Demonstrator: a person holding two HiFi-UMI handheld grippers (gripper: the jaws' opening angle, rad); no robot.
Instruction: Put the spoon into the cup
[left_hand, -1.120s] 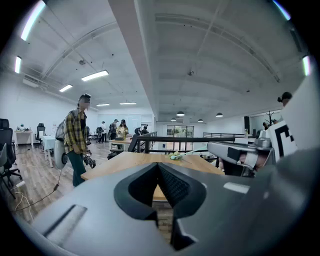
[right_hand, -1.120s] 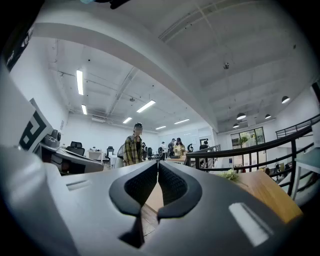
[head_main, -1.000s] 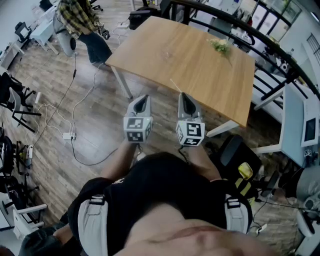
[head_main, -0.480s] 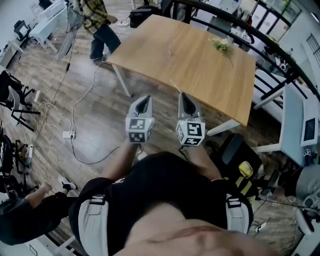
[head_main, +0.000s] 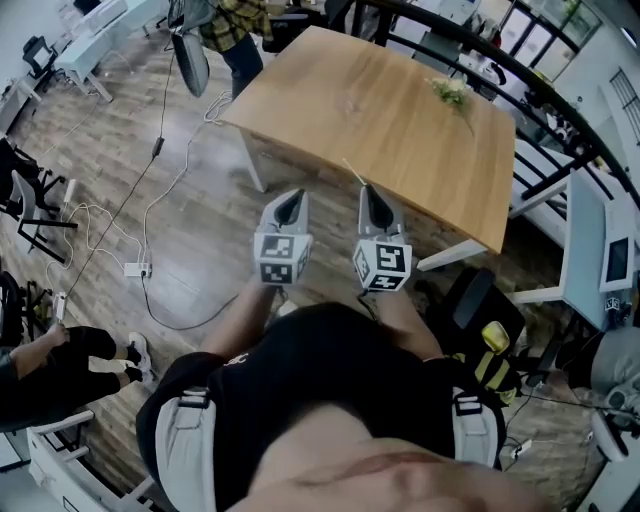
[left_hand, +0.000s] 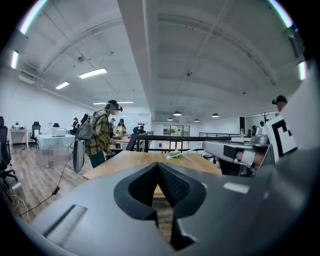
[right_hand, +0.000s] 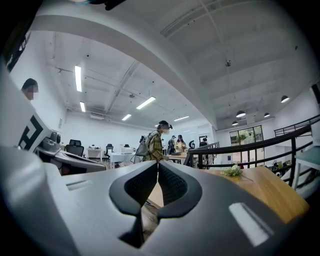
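Left gripper (head_main: 289, 207) and right gripper (head_main: 373, 208) near table (head_main: 350, 100) edge, jaws pressed together, empty

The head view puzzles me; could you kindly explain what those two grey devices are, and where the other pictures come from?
There is no robot: a person holds a claw in each hand. The head view looks down from their head onto the left claw and right claw, each with a marker cube. The other two pictures come from cameras riding on each claw, looking along its jaws. Both are shut, holding nothing. Ahead stands a wooden table with a green sprig; no spoon or cup shows.
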